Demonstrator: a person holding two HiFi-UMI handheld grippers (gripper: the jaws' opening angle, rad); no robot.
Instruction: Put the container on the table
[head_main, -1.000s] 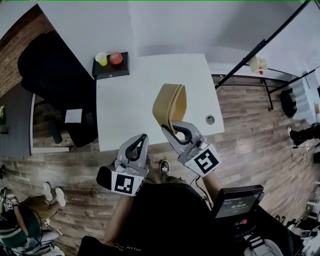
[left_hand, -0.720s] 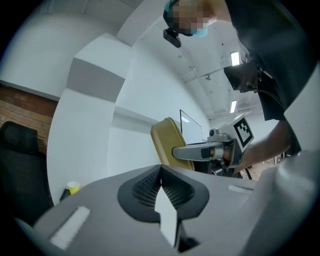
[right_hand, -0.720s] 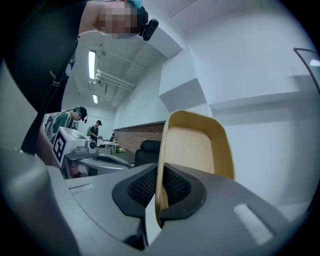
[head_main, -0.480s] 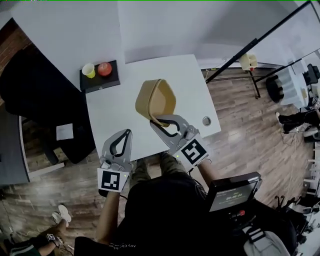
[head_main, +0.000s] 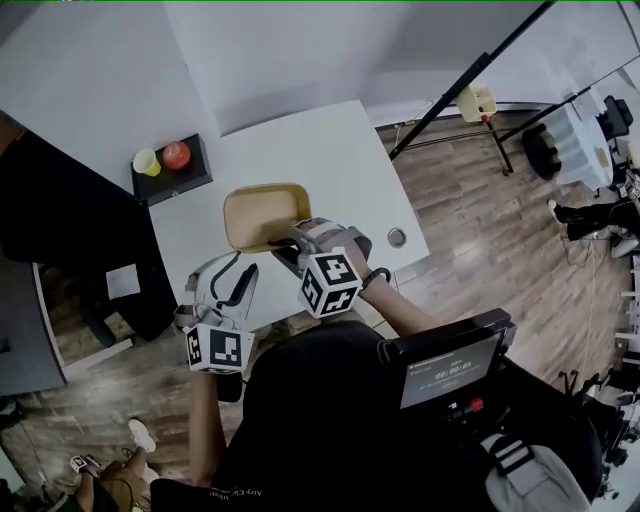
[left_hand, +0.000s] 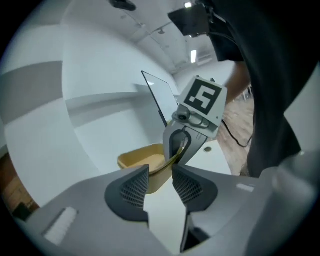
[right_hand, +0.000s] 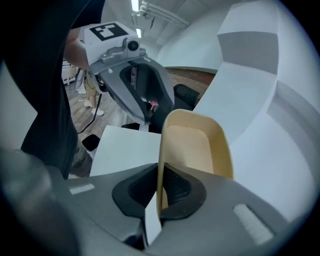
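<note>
Your right gripper (head_main: 285, 238) has its jaws clamped on the near wall of the tan container (head_main: 260, 215), level and low on the counter (head_main: 330, 160); touchdown looks near. Your left gripper (head_main: 240, 272) jaws have just been opening, with nothing between them. Next, settle the container flat, then release.

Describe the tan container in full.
The container is a tan, shallow, open-topped tub with rounded corners, thin walls and a matte, plastic-like look; it is empty. It is held mouth up, roughly level, over the near part of the white table. The right tool is shut on its near wall, one pad inside and one outside. Whether its base touches the table cannot be told.
</note>
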